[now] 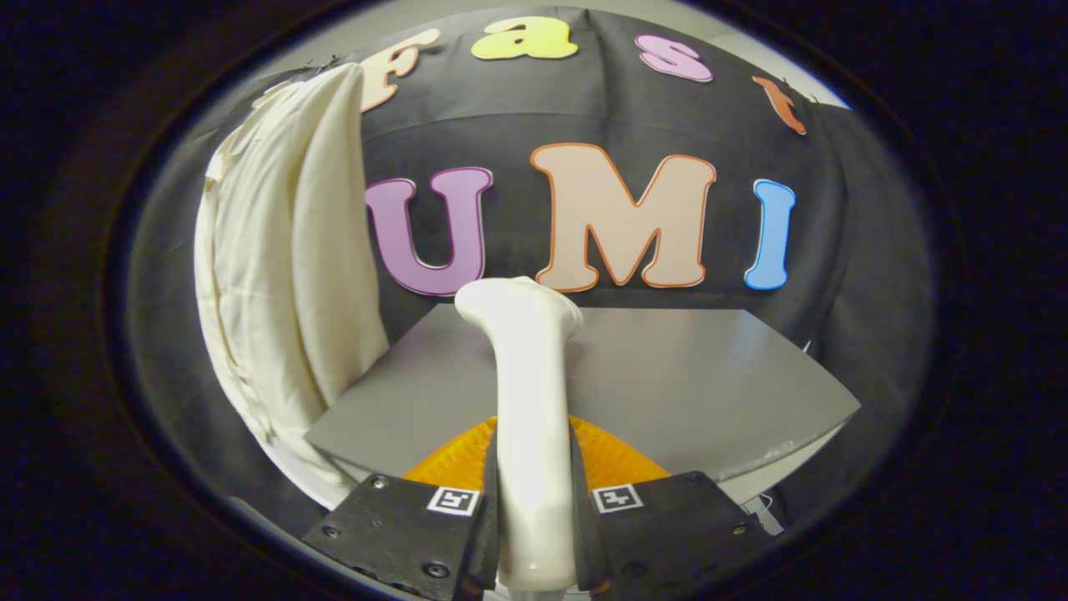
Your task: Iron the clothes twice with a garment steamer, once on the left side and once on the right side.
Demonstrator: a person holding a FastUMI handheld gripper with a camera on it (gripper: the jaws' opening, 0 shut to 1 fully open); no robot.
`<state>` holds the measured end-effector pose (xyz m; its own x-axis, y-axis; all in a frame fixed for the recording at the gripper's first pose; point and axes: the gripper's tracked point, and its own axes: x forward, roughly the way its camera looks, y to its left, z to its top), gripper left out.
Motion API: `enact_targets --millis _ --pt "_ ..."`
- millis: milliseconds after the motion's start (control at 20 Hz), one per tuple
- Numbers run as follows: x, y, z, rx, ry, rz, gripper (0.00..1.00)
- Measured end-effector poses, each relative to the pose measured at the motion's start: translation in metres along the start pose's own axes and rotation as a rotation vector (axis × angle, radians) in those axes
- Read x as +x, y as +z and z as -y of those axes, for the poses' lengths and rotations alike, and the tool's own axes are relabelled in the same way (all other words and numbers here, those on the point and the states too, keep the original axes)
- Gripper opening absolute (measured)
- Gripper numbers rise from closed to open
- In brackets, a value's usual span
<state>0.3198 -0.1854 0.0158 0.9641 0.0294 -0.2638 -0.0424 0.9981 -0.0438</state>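
Claw (534, 534) clamped round steamer (527, 401) above grey table (701, 376), cream garment (284, 267) alongside

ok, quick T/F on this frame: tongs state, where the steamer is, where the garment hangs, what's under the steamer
1. The tongs are shut on the white steamer. True.
2. The cream garment hangs right of the steamer. False: it hangs to the left, against the black wall.
3. The steamer head touches the garment. False: a gap separates them.
4. A grey board lies beyond the tongs. True.
5. An orange thing shows just ahead of the fingers, under the steamer. True.
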Motion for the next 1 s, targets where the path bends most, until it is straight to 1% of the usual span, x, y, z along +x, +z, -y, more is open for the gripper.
enact_targets --millis 100,300,550,850,900,1000 --pt "-0.029 0.0 -0.017 0.015 -0.003 0.014 0.36" --pt "-0.089 -0.006 -0.049 0.036 -0.067 0.037 0.35" --pt "-0.152 -0.028 -0.089 0.057 -0.142 0.032 0.35" --pt "-0.211 -0.049 -0.151 0.106 -0.177 0.045 0.35" --pt "-0.22 -0.044 -0.163 0.126 -0.182 0.09 0.35" --pt "-0.229 -0.041 -0.184 0.127 -0.191 0.122 0.35"
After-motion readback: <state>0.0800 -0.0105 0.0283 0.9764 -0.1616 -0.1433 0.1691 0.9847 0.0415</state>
